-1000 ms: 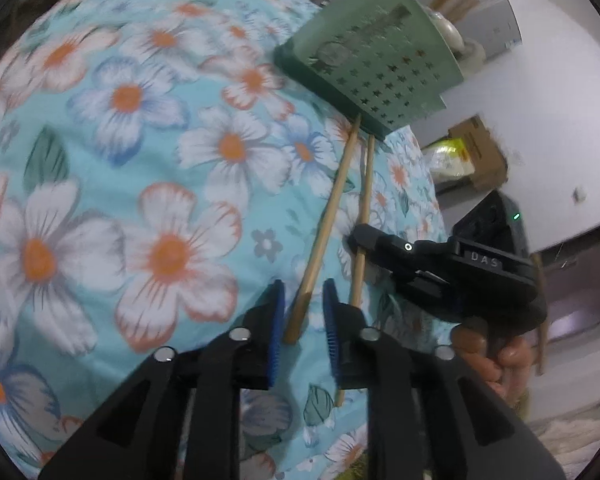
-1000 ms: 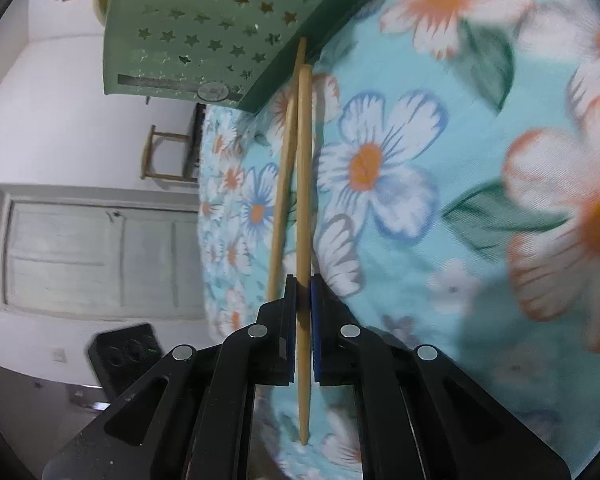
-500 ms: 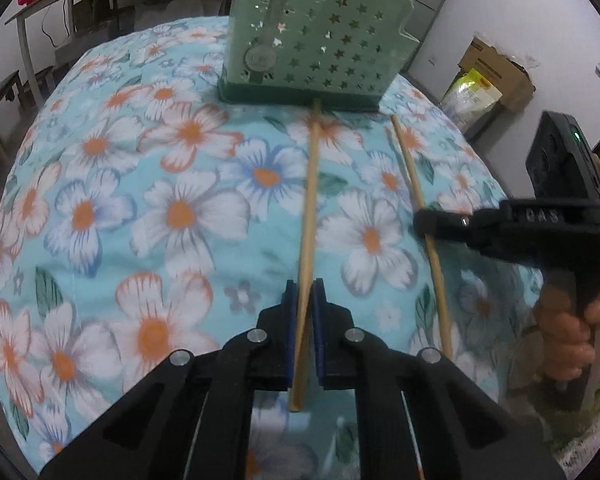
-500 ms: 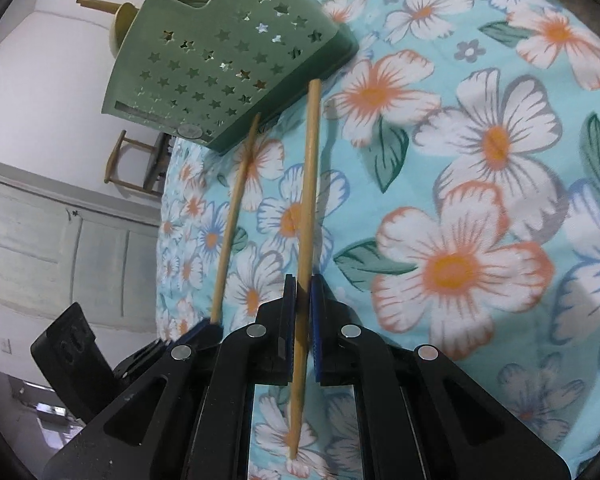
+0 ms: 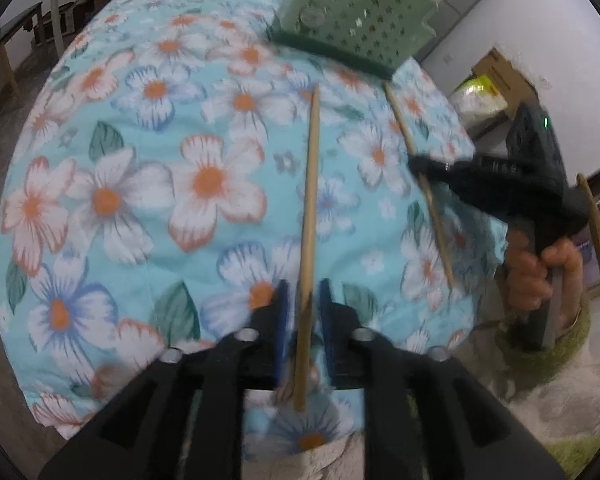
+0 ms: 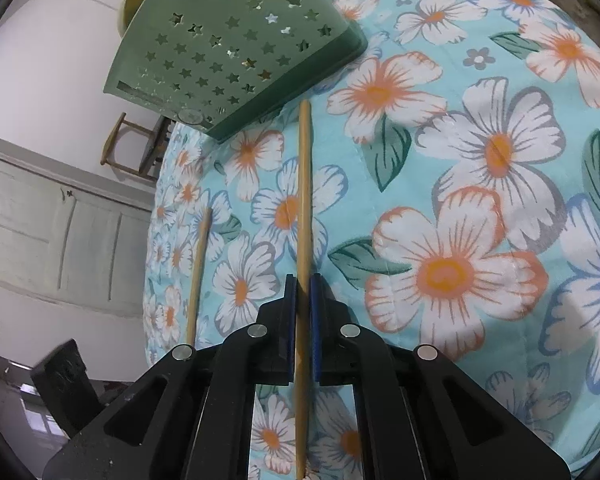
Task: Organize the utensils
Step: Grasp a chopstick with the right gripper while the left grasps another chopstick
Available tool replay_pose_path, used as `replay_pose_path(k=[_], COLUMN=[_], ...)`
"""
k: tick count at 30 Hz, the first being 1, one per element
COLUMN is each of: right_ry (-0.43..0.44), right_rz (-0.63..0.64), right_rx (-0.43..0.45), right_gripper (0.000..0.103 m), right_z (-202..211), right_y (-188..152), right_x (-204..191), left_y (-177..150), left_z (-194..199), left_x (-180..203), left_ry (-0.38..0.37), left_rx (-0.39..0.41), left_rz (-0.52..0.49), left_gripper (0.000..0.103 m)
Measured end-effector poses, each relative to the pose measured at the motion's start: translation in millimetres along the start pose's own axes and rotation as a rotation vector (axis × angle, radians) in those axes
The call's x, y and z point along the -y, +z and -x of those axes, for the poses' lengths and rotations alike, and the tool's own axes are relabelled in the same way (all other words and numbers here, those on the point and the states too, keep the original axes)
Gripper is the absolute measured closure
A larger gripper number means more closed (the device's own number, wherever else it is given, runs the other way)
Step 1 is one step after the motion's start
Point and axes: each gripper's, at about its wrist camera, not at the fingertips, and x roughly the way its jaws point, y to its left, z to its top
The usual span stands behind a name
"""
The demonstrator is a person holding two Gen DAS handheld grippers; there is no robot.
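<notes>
While my left gripper (image 5: 302, 304) clamps one chopstick (image 5: 310, 216) above the floral cloth (image 5: 140, 168), my right gripper (image 6: 303, 312) pinches another chopstick (image 6: 303, 196) near the green caddy (image 6: 236, 56).

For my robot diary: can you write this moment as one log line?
left tool: holds chopstick | right tool: holds other chopstick | green holder: ahead

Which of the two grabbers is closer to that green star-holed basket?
Right. The right gripper sits ahead, its chopstick nearly touching the green utensil holder; the left gripper sits farther back.
</notes>
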Motion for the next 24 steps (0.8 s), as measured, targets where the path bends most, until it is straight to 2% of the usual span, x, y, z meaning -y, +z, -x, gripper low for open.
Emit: replay_pose_path(k=[5,10,13,14,17,18,24], right_ry=[0.006,0.005,0.007,0.008,0.005,0.001,-0.031], right_rz=[-0.005,-0.005,-0.005,-0.005,0.001,0.009,0.063], right_rx=[0.01,0.021,0.024,0.025,0.025,0.026,0.02], right_gripper=[0.098,0.098,0.098,0.098,0.098,0.098,0.098], right_z=[-0.1,0.2,0.7,1.1,1.0,1.3,3.8], right_y=[-1.6,-3.3,-3.9,-4.2,-4.2,-4.3,-5.7], right_x=[1.3,1.6,2.2,2.6,2.4,1.7,-5.1], left_y=[25.9,46.3,48.7,49.5,45.6,44.7,28.5], left_z=[-5.1,-30.4,-37.1,-38.1,-36.6,-35.3,-22.7], left_x=[12.4,24.5,28.8,26.9,25.7,22.8,12.1], left_ry=[0.007,0.106,0.164,0.17,0.199,0.194,0.196], left_rx=[0.053,0.039,0.063,0.07,0.087,0.089,0.1], left_rz=[-0.024,-0.095,-0.135,-0.138,-0.144,-0.129,-0.057], left_gripper=[0.072,0.072,0.072,0.074,0.094,0.097,0.097])
